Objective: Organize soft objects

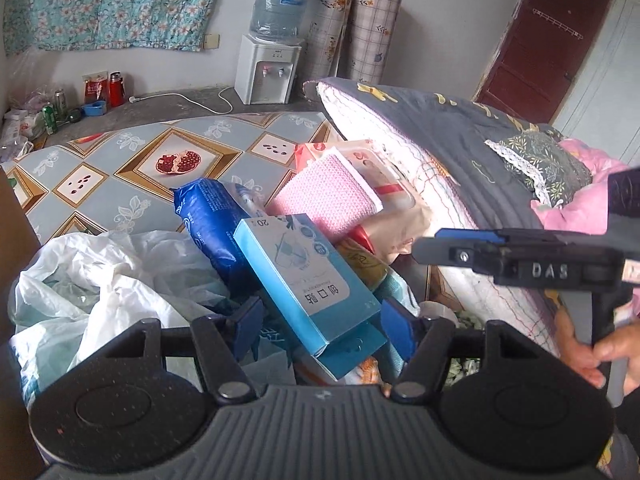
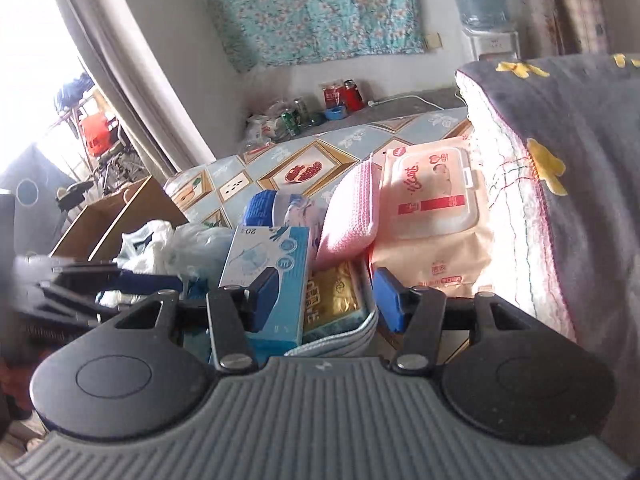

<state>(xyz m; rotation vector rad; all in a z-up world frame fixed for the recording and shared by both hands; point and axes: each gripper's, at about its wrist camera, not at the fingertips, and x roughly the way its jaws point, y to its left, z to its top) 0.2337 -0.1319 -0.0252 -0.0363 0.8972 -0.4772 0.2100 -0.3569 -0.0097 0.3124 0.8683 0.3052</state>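
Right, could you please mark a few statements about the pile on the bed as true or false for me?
1. The pink cloth leans against the wet wipes pack. True.
2. The right hand-held gripper is shut on the wet wipes pack. False: the right hand-held gripper has its jaws apart and grips nothing.
3. A light blue box lies atop the pile. True.
4. The white plastic bags lie between the box and the quilt. False: the white plastic bags lie on the box's other side, away from the grey quilt.
5. The water bottle lies on the floor. False: the water bottle stands on the white dispenser.
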